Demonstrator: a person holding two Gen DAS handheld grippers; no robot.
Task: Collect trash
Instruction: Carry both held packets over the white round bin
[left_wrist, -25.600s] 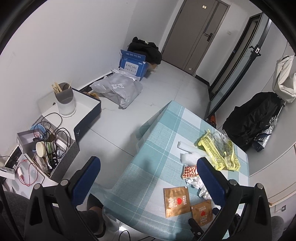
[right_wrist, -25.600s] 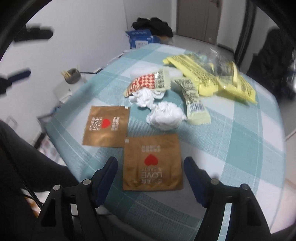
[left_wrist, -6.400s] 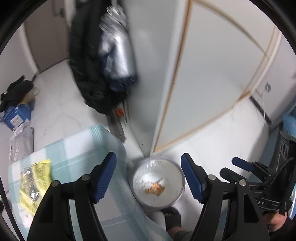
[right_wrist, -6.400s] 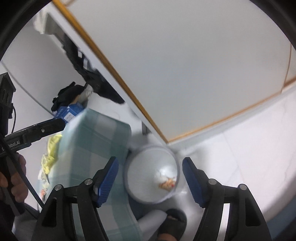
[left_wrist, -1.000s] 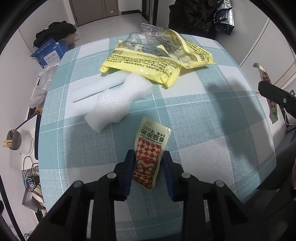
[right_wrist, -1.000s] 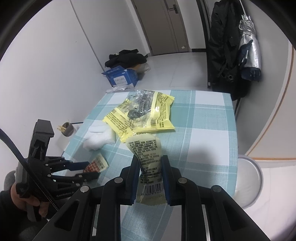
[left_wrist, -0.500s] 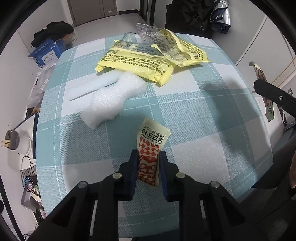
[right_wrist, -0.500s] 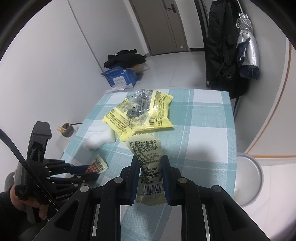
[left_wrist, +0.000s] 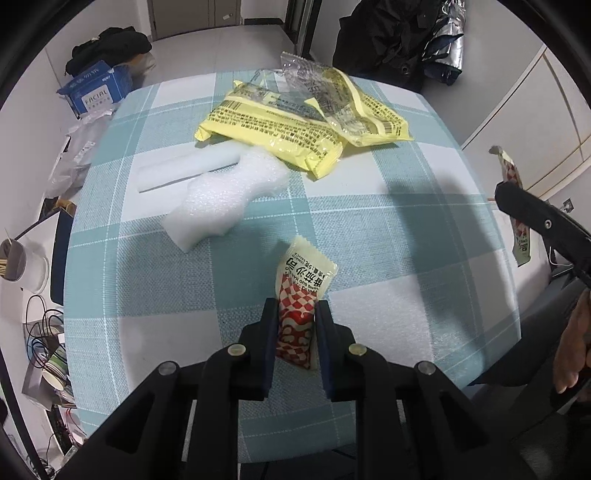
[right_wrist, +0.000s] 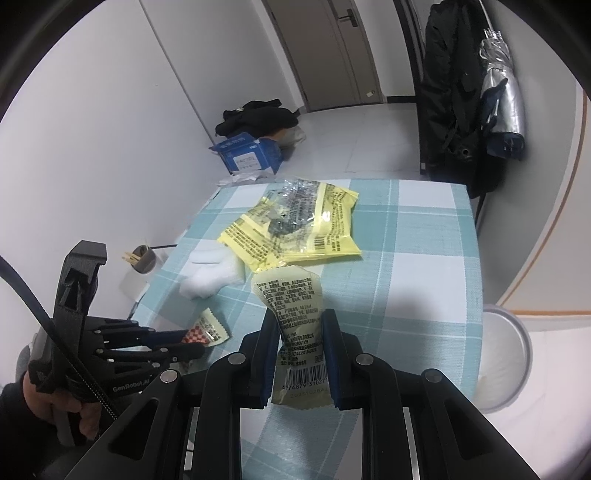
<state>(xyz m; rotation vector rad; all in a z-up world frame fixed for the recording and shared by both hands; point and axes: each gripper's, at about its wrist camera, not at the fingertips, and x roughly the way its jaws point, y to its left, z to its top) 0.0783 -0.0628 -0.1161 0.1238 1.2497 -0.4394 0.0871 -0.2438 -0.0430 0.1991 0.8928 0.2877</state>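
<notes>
Worktop (right_wrist: 424, 258): checked cloth, yellow wrappers (left_wrist: 295, 114) and foam (left_wrist: 221, 199) left on it.
Left gripper (left_wrist: 295, 325): fingers pinching red-checked sachet (left_wrist: 301, 306), long axis along the fingers.
Right gripper (right_wrist: 298, 332): fingers pinching pale sachet (right_wrist: 295, 317), upright.
Bin (right_wrist: 506, 354): on the floor beyond the worktop's right edge; right gripper judged nearer.

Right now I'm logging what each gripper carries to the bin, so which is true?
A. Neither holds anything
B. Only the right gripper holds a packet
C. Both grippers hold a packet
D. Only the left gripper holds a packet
C: the left gripper clamps the red-checkered sauce packet, and the right gripper clamps the pale printed packet.
</notes>
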